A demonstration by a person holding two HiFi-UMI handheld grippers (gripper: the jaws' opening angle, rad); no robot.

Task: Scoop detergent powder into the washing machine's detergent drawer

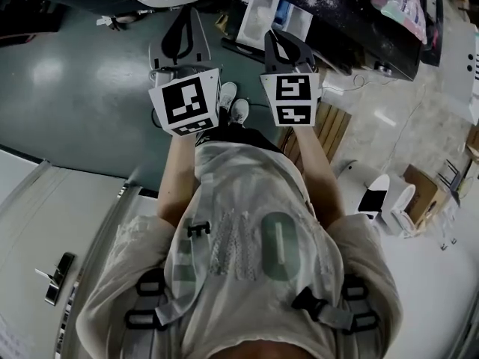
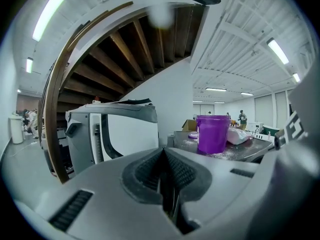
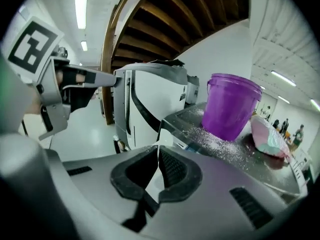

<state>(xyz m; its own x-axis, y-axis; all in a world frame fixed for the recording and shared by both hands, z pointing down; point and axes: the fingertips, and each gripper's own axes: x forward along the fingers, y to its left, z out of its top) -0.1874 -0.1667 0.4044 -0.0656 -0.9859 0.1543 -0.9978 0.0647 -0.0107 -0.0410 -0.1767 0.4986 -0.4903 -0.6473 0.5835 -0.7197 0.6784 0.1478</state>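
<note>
The washing machine [image 1: 352, 21] stands ahead on your right, with the purple bucket [image 3: 231, 105] on its dark top, the detergent drawer [image 1: 263, 17] pulled out in front, and loose powder [image 3: 215, 139] round the bucket. Your left gripper [image 2: 163, 154] and right gripper [image 3: 157, 151] are both pressed shut on nothing, well away from it. Reach in fast and you could tip the bucket, or miss the small drawer.

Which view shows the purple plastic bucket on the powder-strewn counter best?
The right gripper view: the purple plastic bucket stands large and near, rim and wall clear, with spilled powder at its base. The left gripper view shows the bucket smaller and farther. The head view catches at most a purple sliver at its top edge.
</note>
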